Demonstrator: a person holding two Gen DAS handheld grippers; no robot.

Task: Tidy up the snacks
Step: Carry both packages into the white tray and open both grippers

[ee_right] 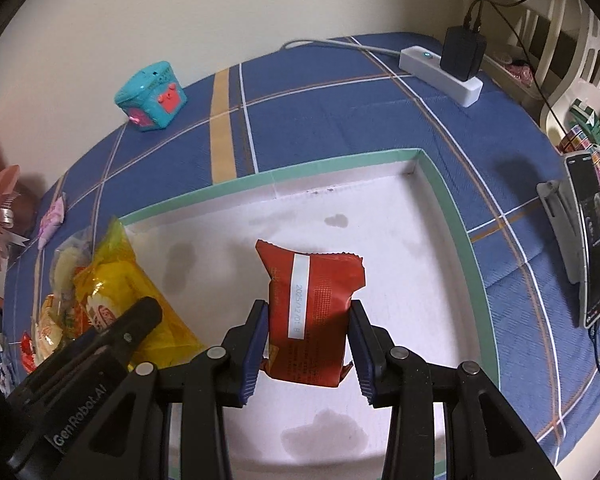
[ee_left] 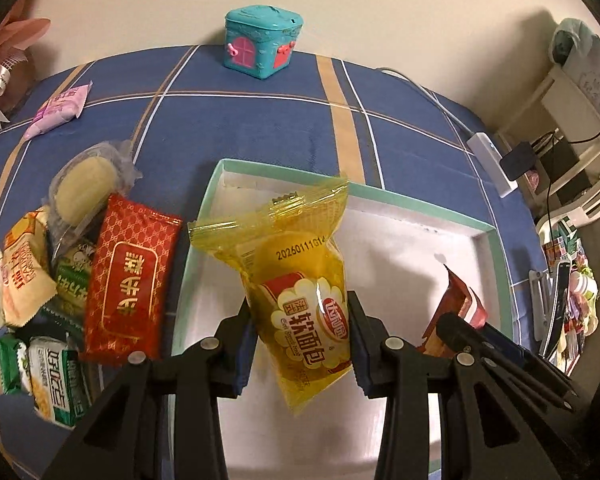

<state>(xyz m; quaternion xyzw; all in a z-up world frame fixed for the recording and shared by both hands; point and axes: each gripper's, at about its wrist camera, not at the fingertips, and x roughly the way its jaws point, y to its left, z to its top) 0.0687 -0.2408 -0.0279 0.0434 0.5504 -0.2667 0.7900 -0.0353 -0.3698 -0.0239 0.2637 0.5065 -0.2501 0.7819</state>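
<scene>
My left gripper (ee_left: 300, 320) is shut on a yellow bread packet (ee_left: 300, 280) and holds it above the left part of a white shallow box with a green rim (ee_left: 284, 172). My right gripper (ee_right: 308, 320) is shut on a red snack packet (ee_right: 312, 304) and holds it above the middle of the same box (ee_right: 340, 160). The red packet (ee_left: 456, 304) and right gripper show at the right of the left wrist view. The yellow packet (ee_right: 140, 292) and left gripper show at the left of the right wrist view.
A pile of snack packets (ee_left: 60, 272) lies left of the box, with a red and gold packet (ee_left: 128, 280) on top. A pink packet (ee_left: 60, 108) lies farther back. A teal toy box (ee_left: 264, 40), a power strip (ee_right: 440, 72) and a phone on a stand (ee_right: 588, 236) stand around.
</scene>
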